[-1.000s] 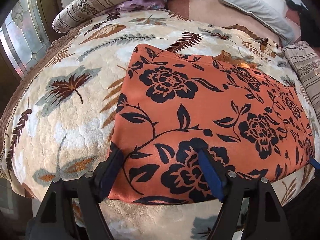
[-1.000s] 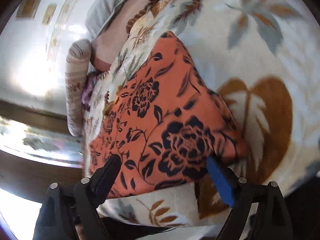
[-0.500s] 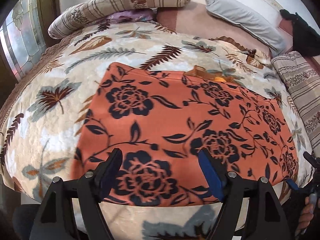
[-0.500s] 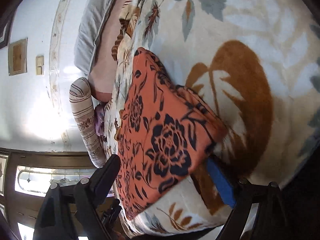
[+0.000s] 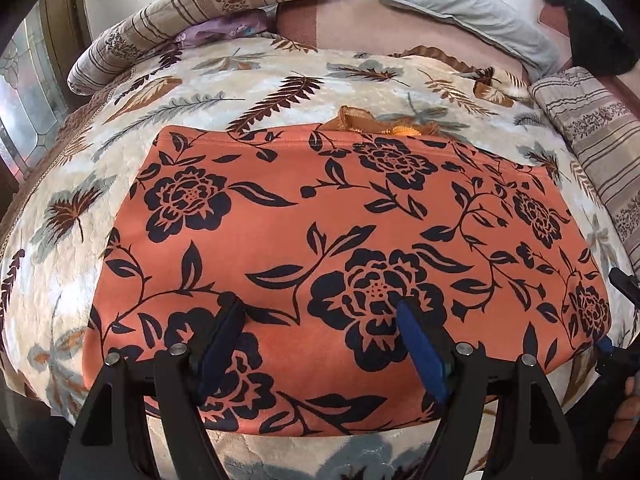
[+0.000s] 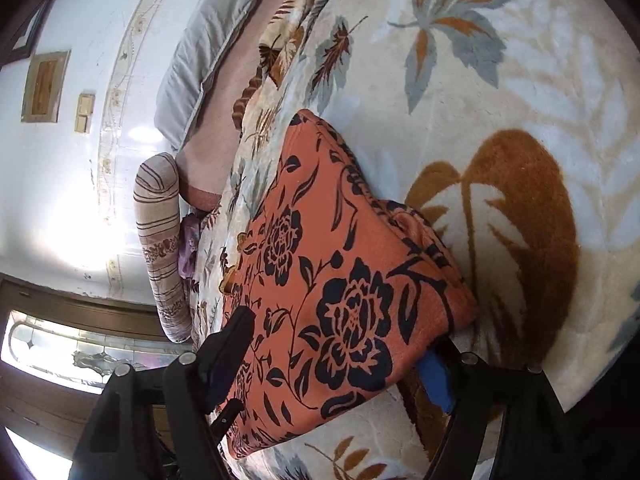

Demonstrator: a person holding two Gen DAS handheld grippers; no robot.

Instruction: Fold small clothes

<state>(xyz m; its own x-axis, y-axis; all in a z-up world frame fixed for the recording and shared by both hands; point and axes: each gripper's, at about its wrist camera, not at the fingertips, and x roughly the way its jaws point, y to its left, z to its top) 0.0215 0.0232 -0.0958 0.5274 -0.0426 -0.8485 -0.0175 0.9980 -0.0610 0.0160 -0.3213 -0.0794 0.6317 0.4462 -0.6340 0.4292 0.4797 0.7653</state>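
An orange garment with black flowers [image 5: 320, 232] lies folded flat on a cream leaf-patterned blanket [image 5: 80, 208]. My left gripper [image 5: 320, 336] is open and hovers over the garment's near edge, fingers spread above the cloth. My right gripper [image 6: 340, 360] is open at the garment's right end [image 6: 340, 280], tilted sideways; one finger lies over the cloth and the blue-padded finger [image 6: 436, 376] sits under its corner. The right gripper also shows in the left wrist view [image 5: 616, 356] at the far right.
Striped bolster pillows [image 5: 192, 12] and a grey pillow [image 5: 460, 4] lie at the head of the bed. Another striped pillow [image 5: 604, 152] lies at the right. A purple cloth [image 5: 224, 30] is tucked by the bolster. A stained-glass window [image 6: 80, 356] is beside the bed.
My left gripper has shifted right along the garment's near edge, from its left corner toward the middle. My right gripper has tilted and moved in so the garment's corner lies between its fingers.
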